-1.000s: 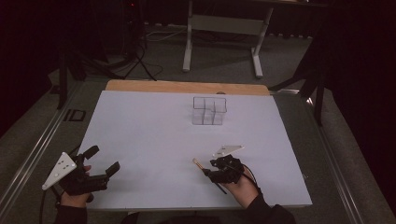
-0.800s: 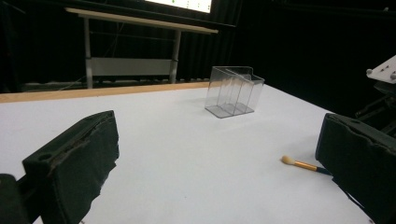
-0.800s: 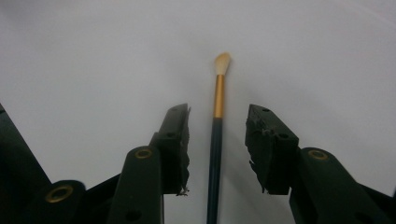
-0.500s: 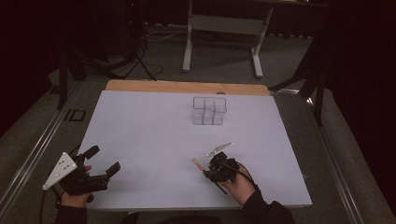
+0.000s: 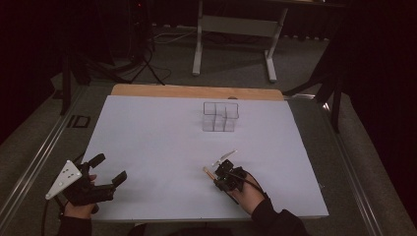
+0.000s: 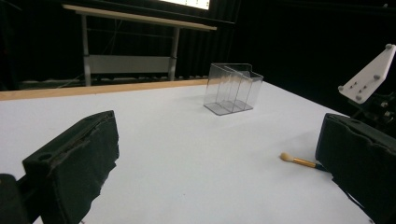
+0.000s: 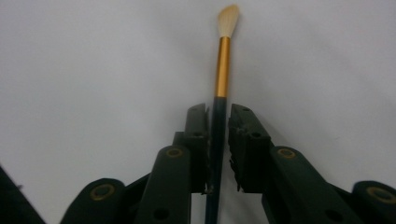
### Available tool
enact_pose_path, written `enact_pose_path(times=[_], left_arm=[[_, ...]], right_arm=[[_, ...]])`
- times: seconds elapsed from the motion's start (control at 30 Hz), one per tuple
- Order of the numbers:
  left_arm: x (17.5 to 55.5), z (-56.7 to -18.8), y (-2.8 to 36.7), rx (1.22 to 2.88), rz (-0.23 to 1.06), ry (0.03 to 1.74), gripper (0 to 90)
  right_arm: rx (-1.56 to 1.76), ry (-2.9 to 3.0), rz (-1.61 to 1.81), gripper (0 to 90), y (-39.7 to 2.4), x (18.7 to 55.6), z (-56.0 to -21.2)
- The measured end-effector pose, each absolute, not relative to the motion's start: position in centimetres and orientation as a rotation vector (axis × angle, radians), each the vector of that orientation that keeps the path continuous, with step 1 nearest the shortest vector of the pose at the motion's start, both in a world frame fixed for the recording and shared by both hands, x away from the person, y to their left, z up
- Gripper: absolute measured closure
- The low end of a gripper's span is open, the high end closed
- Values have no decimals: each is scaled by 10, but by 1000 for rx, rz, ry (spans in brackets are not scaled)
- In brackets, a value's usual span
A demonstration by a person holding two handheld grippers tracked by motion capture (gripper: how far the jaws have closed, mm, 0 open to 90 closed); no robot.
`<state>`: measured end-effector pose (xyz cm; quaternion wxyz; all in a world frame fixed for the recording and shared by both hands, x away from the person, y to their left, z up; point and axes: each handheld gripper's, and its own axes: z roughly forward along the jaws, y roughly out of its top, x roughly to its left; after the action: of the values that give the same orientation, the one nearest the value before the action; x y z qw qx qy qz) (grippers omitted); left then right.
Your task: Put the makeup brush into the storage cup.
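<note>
My right tool (image 5: 220, 173) is low over the white counter (image 5: 157, 147) near its front edge, its jaws drawn narrow around the dark handle of a small brush (image 7: 220, 112); in the right gripper view the handle runs between the pads, though I cannot tell whether they actually press it. The brush lies flat on the counter, gold ferrule and pale tip pointing away from my hand. My left tool (image 5: 109, 169) rests at the front left corner with its jaws wide and nothing between them. A clear compartmented box (image 5: 221, 116) stands toward the far side, well apart from both tools.
</note>
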<state>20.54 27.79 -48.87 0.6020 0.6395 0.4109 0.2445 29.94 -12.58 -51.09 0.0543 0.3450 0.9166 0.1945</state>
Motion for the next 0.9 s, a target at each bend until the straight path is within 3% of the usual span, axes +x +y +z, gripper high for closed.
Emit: enact_pose_path(times=[0.57,0.9], left_arm=[[206,-489,277,1481,574,961,0],[208,-489,273,1485,559,956,0]], right_arm=[[1021,2777,517,831,-118,298,-514],[1118,2741,795,831,-139,310,-485]])
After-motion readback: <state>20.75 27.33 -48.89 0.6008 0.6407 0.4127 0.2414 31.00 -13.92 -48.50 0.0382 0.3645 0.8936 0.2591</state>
